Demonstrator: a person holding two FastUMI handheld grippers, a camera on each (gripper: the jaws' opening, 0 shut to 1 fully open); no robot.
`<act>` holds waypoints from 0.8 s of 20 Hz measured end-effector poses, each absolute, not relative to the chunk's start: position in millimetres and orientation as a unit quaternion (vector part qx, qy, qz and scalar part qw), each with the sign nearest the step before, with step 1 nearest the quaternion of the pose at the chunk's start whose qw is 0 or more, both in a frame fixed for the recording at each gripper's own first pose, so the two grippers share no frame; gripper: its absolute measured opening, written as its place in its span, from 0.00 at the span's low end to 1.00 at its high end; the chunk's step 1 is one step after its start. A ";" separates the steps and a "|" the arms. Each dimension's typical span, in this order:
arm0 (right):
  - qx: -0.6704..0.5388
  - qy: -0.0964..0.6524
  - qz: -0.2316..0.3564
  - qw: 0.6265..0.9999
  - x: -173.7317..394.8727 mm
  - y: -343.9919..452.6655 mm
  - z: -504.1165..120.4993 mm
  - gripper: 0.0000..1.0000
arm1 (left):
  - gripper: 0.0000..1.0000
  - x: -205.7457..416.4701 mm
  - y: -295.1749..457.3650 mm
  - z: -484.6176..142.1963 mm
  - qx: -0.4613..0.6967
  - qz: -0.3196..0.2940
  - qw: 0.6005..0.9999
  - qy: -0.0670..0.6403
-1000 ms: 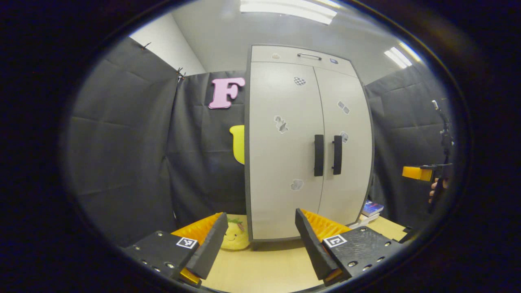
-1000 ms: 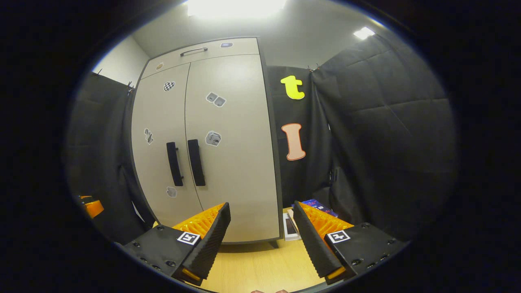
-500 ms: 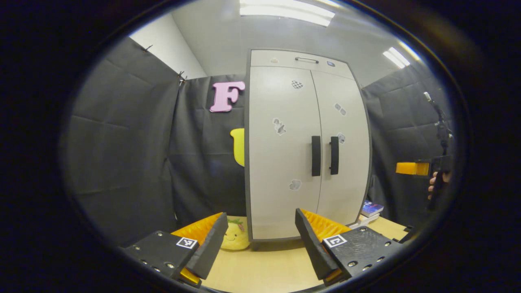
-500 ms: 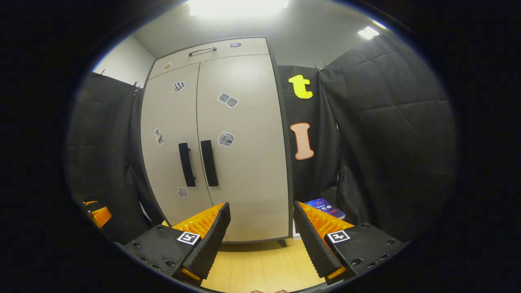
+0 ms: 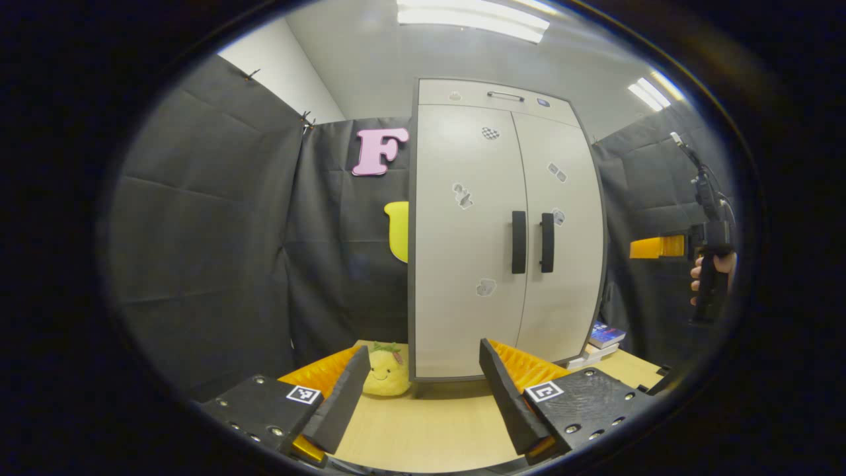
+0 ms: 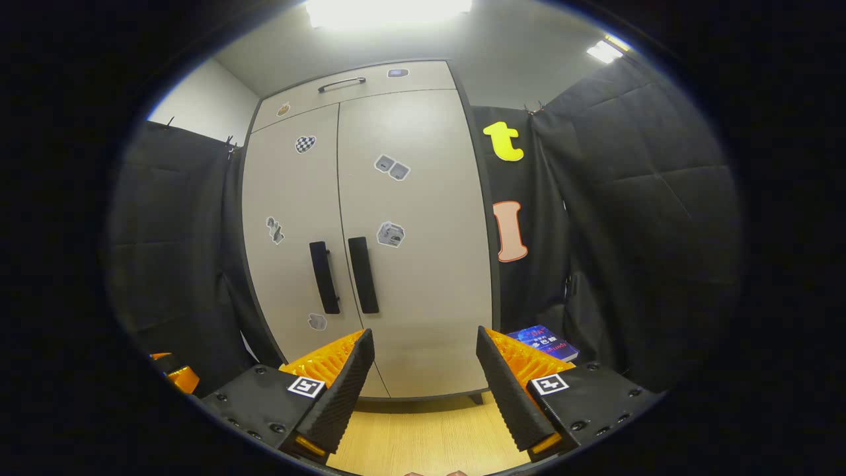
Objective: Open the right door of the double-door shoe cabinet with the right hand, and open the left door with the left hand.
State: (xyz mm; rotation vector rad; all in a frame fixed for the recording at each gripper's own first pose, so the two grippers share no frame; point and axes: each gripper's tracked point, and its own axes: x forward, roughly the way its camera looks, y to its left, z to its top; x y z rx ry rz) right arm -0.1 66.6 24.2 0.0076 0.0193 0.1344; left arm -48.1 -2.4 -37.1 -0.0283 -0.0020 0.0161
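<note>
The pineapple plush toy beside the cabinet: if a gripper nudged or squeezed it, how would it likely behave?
The pineapple plush toy looks soft and stuffed, so it would probably squash under the fingers rather than resist. It seems light, so a nudge would likely slide it along the wooden floor. Its rounded body beside the shoe cabinet may topple easily.

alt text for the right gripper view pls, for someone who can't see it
A closed double-door shoe cabinet stands ahead, its two dark handles side by side at the centre seam. The right gripper is open and apart from it, above a wooden floor; a book lies beside the cabinet.
</note>
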 end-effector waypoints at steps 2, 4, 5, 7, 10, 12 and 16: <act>-0.002 0.007 0.078 0.997 5.5 75.4 31.9 0.97 | 0.96 -51.7 -7.3 -40.7 -0.020 0.007 1.000 0.001; -0.012 0.002 0.091 0.996 12.2 85.2 38.8 0.98 | 0.95 -54.0 -9.2 -45.2 -0.027 0.006 1.000 0.006; -0.017 -0.002 0.094 0.995 16.3 89.5 43.9 0.97 | 0.96 -54.7 -9.5 -46.4 -0.030 0.006 1.000 0.007; -0.023 -0.014 0.099 0.995 25.0 97.4 55.4 0.97 | 0.96 -56.3 -4.5 -47.9 -0.031 0.012 0.999 0.010; -0.022 -0.030 0.109 0.993 40.2 113.9 70.3 0.98 | 0.96 -58.3 4.0 -46.9 -0.030 0.022 0.999 0.009; -0.027 -0.038 0.119 0.992 51.4 127.2 79.4 0.97 | 0.96 -62.1 11.4 -47.7 -0.029 0.030 0.999 0.010; -0.024 -0.054 0.129 0.990 74.7 151.6 95.1 0.97 | 0.96 -66.0 22.8 -53.1 -0.025 0.044 0.999 0.018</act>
